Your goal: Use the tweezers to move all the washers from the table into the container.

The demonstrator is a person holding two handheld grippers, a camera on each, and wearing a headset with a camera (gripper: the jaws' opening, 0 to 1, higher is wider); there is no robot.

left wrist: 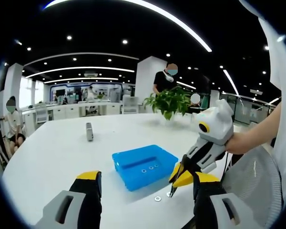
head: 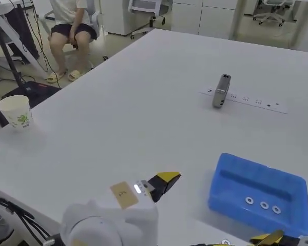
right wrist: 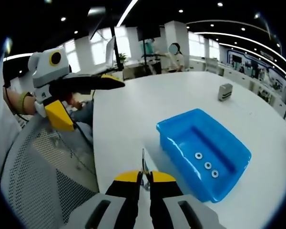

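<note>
A blue container [head: 259, 192] stands at the near right of the white table, with three washers [head: 263, 205] lying in it. In the left gripper view one washer [left wrist: 157, 198] lies on the table just in front of the container [left wrist: 133, 179]. My right gripper [right wrist: 144, 177] is shut on thin tweezers [right wrist: 143, 164], whose tips [left wrist: 172, 190] hover close to that loose washer. It sits at the bottom right of the head view [head: 269, 238]. My left gripper [left wrist: 148, 176] is open and holds nothing, left of the container [head: 167, 180].
A paper cup [head: 16, 110] stands at the table's left edge. A grey device [head: 220, 91] rests on a power strip [head: 256, 100] at the far right. A person [head: 72, 25] sits beyond the table. A mesh chair [right wrist: 47, 162] is near me.
</note>
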